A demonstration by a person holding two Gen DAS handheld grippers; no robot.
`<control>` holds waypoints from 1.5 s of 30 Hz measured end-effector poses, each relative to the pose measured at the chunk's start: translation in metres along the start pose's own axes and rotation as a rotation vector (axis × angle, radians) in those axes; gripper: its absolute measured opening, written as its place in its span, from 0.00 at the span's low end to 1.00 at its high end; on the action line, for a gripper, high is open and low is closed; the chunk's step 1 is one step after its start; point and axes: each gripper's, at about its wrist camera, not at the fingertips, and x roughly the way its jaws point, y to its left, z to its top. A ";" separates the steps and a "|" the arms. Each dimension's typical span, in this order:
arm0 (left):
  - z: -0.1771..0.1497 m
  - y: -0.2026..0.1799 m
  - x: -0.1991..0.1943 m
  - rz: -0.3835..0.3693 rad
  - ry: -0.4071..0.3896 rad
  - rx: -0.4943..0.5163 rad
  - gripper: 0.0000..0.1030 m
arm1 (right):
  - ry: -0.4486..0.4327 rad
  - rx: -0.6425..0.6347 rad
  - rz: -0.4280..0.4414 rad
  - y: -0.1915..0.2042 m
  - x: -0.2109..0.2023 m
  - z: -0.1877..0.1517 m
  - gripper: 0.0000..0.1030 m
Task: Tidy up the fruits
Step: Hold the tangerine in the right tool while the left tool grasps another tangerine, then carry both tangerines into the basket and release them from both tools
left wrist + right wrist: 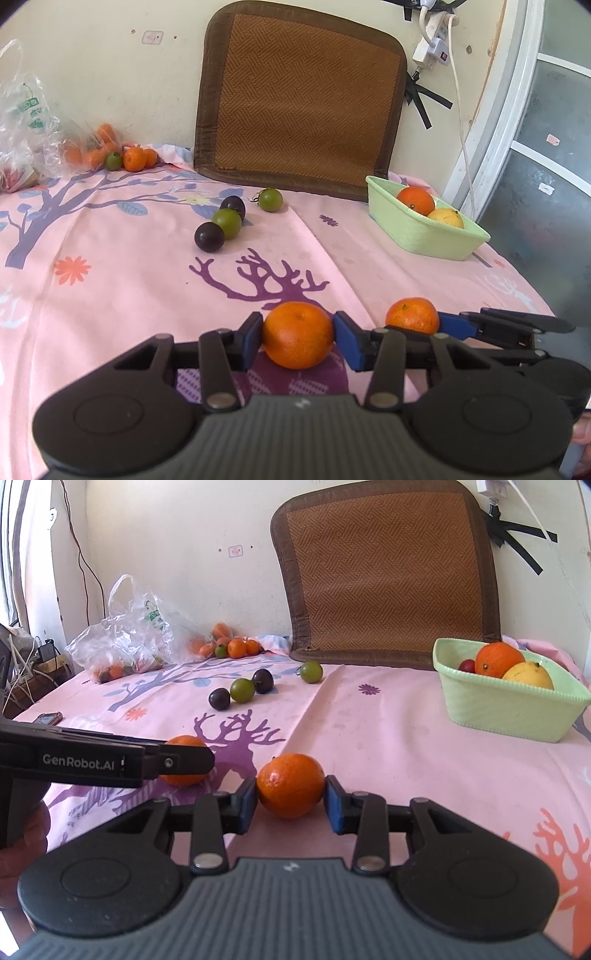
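Left tongs (297,338) pinch an orange mandarin (297,335), both blue pads pressed to its sides, the fruit resting on the pink patterned cloth (129,295) covering the surface. Right tongs (290,794) likewise pinch a second mandarin (290,785), which also sits on the cloth just beside the first. Farther back lie two dark plums (209,236) and two green fruits (226,223), loosely grouped. A green basket (509,716) at the right holds an orange, a yellow fruit and a small red one. A clear plastic bag (129,638) with more fruit lies far left, near a woven mat (384,572) leaning against the wall.
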 end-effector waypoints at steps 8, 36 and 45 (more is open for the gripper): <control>0.000 -0.002 0.002 0.006 0.009 0.010 0.41 | 0.009 0.001 0.008 0.000 0.001 0.000 0.40; 0.146 -0.127 0.193 -0.186 0.148 0.062 0.41 | -0.187 0.041 -0.293 -0.121 0.022 0.051 0.41; 0.152 -0.105 0.154 -0.210 0.050 -0.001 0.47 | -0.276 0.038 -0.317 -0.119 0.010 0.046 0.46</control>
